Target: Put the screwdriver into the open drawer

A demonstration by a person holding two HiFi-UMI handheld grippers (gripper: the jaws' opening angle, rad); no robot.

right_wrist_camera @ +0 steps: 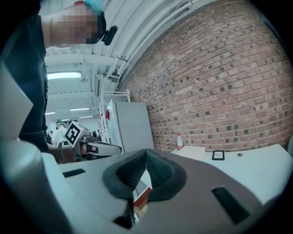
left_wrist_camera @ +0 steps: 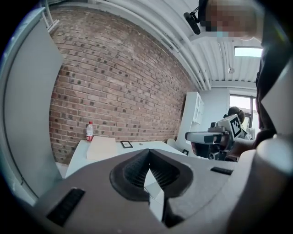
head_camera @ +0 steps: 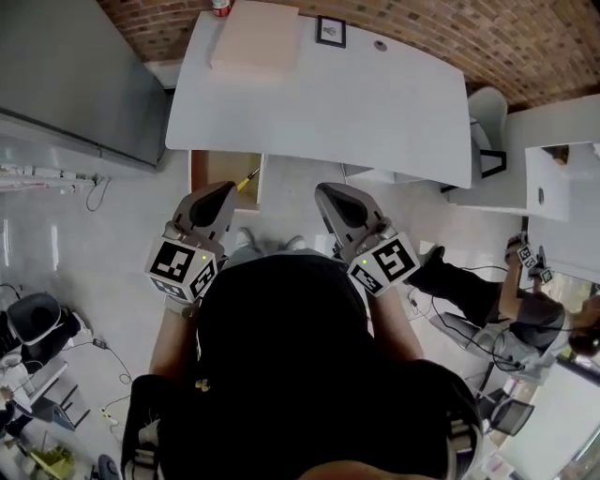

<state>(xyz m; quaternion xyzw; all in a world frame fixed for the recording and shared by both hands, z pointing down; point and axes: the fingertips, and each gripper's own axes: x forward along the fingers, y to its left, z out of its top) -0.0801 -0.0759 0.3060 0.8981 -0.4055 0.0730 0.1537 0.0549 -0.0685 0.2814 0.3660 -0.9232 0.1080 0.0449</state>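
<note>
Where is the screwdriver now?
Head view: the screwdriver lies at the right edge of the open drawer, below the desk, just ahead of the left gripper.

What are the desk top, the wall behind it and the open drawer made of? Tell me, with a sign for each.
Desk top: smooth matte white, probably laminate. Wall: bare red-brown brick, mortar lines showing. Open drawer: brown inside, likely wood or board; grain too small to tell.

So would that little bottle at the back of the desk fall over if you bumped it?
Probably. The bottle stands upright, tall and narrow, so a nudge near its cap would likely tip it. It looks like plastic, so likely light, though how full it is I cannot tell. Lying down, its round body could roll on the desk.
</note>
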